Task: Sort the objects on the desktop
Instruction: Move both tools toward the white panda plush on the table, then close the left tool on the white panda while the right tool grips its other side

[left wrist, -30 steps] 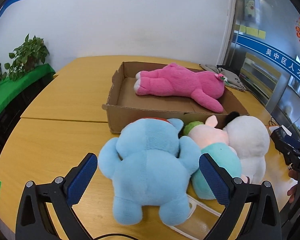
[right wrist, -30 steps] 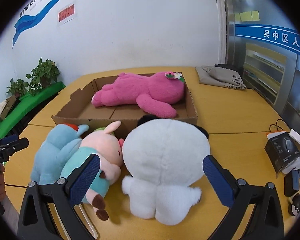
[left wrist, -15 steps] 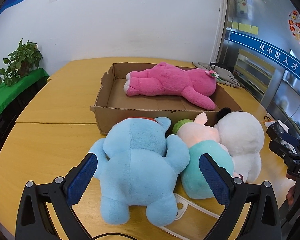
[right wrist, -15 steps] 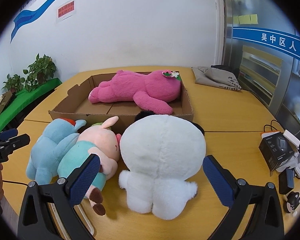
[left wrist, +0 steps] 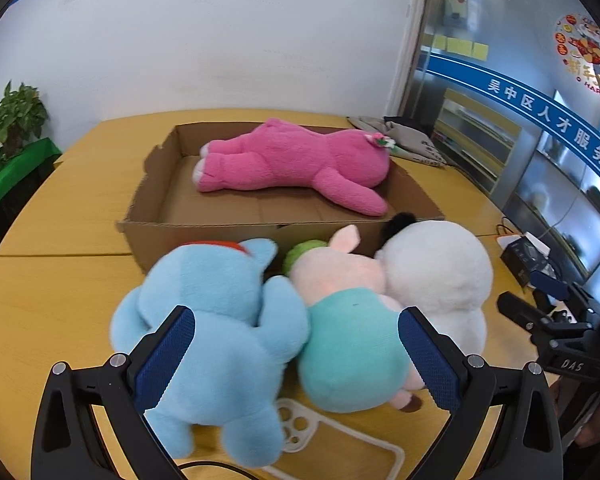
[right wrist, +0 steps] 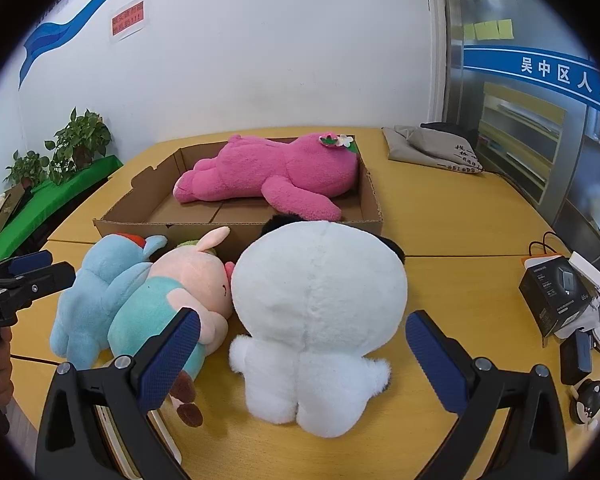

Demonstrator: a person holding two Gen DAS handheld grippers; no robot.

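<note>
A: Left tongs [left wrist: 296, 356] spread wide, empty, straddling the blue plush [left wrist: 212, 320]. Right tongs [right wrist: 302, 354] equally wide around the white plush [right wrist: 316, 312].

B: Handling?

A: Soft and light, I'd judge; they'll squash, so pinch mid-body, not a limb. The pig plush [right wrist: 176, 300] is wedged between them on the worktop [right wrist: 460, 272], against the cardboard box [left wrist: 148, 236]. The pink plush [left wrist: 292, 164] lies inside.

B: Versus a second ago?

A: Both tongs are closer in and the toys look larger; the spread is unchanged.
</note>
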